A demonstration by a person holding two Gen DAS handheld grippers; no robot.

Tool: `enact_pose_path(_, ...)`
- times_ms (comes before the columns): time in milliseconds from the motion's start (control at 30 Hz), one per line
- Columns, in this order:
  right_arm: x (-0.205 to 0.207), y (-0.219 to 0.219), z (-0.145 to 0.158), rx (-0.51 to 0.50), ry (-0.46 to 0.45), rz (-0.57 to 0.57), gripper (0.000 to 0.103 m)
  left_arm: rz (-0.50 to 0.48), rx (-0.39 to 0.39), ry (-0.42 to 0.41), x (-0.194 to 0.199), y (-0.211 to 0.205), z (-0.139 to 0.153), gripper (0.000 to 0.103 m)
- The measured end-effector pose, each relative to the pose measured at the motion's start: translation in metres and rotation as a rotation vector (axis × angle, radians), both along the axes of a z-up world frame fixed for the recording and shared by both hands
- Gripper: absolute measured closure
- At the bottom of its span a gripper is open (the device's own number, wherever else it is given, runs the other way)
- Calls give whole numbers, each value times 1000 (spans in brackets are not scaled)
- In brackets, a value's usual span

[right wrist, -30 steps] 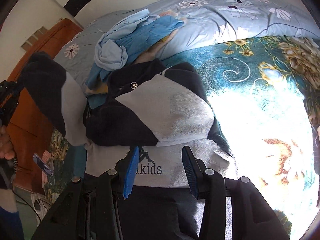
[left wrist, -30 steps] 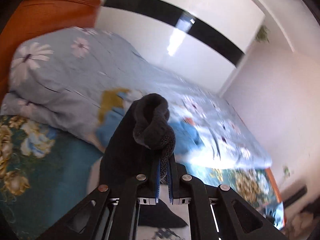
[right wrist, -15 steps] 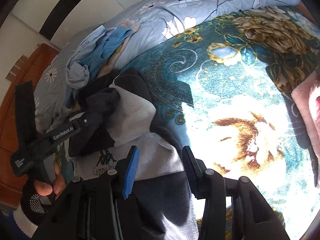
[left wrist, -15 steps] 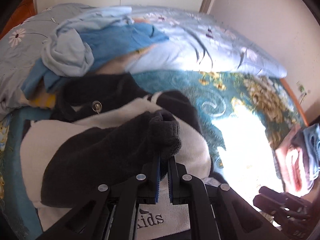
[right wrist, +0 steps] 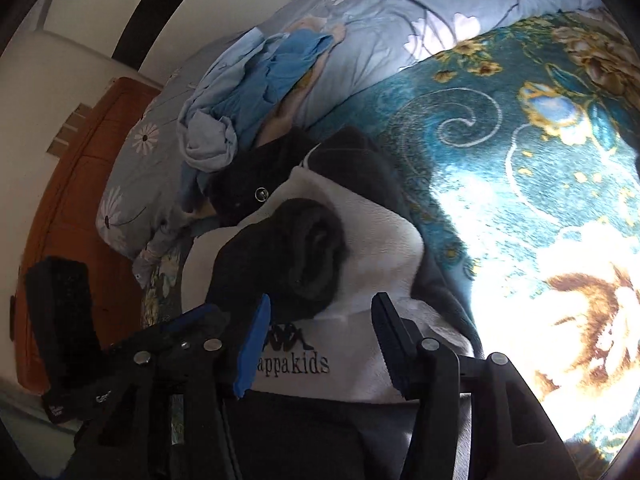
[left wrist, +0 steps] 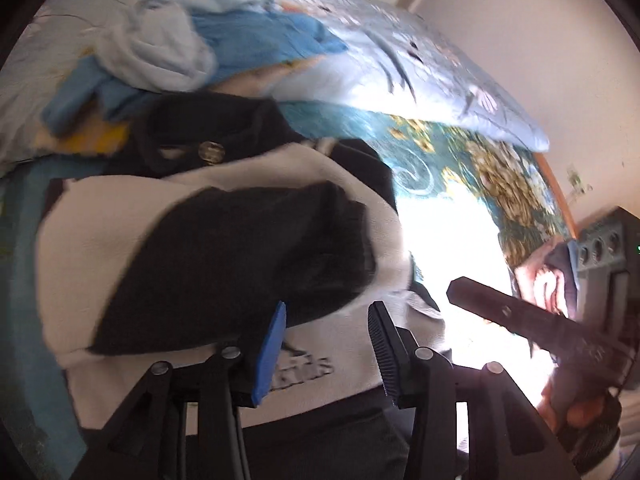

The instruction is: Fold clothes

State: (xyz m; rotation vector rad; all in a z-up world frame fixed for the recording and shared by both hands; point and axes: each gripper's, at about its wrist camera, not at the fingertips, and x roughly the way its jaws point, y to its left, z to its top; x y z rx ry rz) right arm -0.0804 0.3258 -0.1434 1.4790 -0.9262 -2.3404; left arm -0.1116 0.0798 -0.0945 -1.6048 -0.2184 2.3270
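L gripper (left wrist: 326,334) fingers apart, empty, low over jacket (left wrist: 224,248) on bed (left wrist: 472,184). R gripper (right wrist: 318,340) fingers also apart, empty, just beside, pointing at black sleeve (right wrist: 288,256) lying across chest.

- The fleece jacket (right wrist: 360,220) lies on the bed blanket (right wrist: 520,152), at lower centre of the frame.
- Its sleeve (right wrist: 288,256) rests folded across the jacket's front.
- A heap of clothes (right wrist: 256,92) sits behind the jacket, on the quilt (right wrist: 400,12) at upper left.
- The headboard (right wrist: 72,200) stands at far left.
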Motion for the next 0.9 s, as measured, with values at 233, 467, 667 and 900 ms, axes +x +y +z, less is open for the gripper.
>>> enact_pose_path(233, -41, -25, -31, 19, -78, 37, 49, 436, -36, -60, 9, -132, -12, 49)
enact_pose_path(467, -60, -43, -37, 49, -106, 50, 78, 571, 0, -93, 15, -180, -27, 49)
enact_pose_path(667, -62, -36, 14, 109, 63, 83, 84, 545, 11, -99, 5, -175, -36, 49)
enact_pose_path(900, -58, 1, 4, 122, 42, 23, 84, 507, -5, -162, 2, -160, -64, 47)
